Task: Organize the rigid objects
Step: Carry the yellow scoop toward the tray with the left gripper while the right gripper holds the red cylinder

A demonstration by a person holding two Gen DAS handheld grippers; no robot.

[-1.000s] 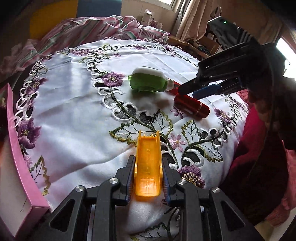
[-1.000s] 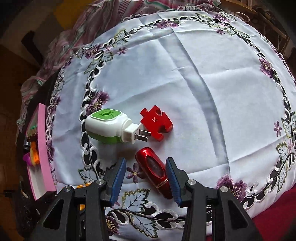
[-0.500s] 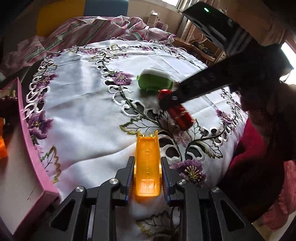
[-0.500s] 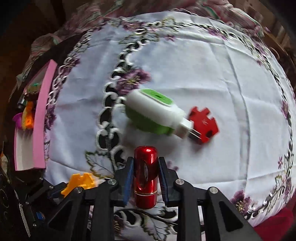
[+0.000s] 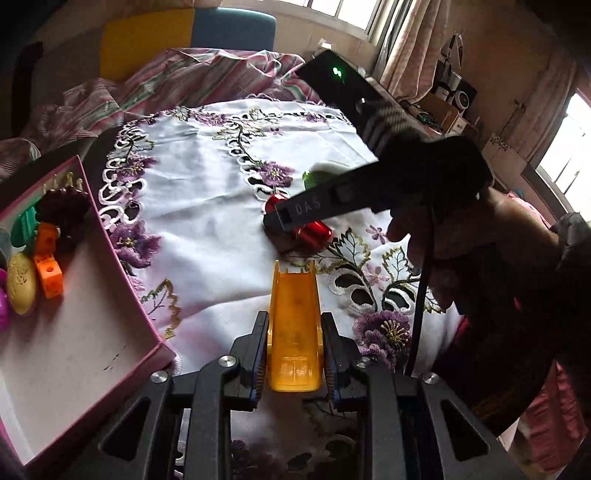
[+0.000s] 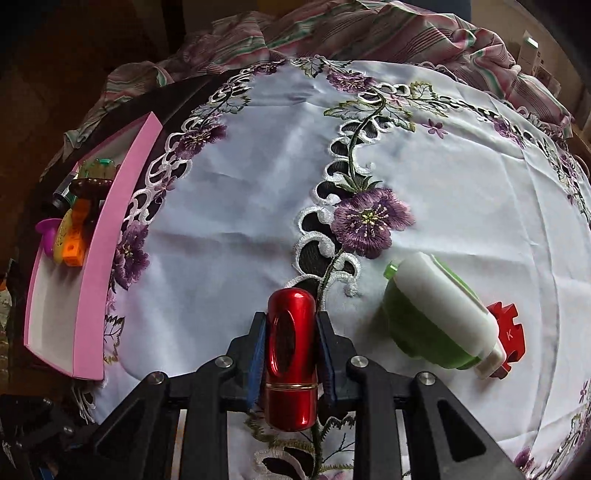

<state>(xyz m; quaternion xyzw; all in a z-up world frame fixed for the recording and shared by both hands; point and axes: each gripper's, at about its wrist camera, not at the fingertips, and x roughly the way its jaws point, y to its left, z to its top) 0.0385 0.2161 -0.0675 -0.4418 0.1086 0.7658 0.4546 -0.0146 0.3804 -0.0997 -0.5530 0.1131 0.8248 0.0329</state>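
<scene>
My left gripper (image 5: 294, 354) is shut on an orange plastic piece (image 5: 294, 328), held above the embroidered white tablecloth (image 5: 207, 206). My right gripper (image 6: 290, 343) is shut on a shiny red cylinder (image 6: 291, 354); the left wrist view shows that cylinder (image 5: 312, 232) under the right gripper's black fingers (image 5: 314, 206). A green and white plug-in device (image 6: 436, 317) lies on its side to the right, with a red puzzle piece (image 6: 511, 332) touching its plug end. A pink box (image 5: 74, 332) at the left holds several small toys (image 5: 44, 266).
The pink box (image 6: 99, 251) sits at the table's left edge, partly off the cloth. A striped blanket (image 6: 369, 33) lies bunched beyond the far edge. A person's hand and dark sleeve (image 5: 517, 277) fill the right of the left wrist view.
The right gripper shut on the red cylinder and rolled, swinging toward the pink box. The left gripper, still holding the orange piece, moved left and up, so the box fills more of its view.
</scene>
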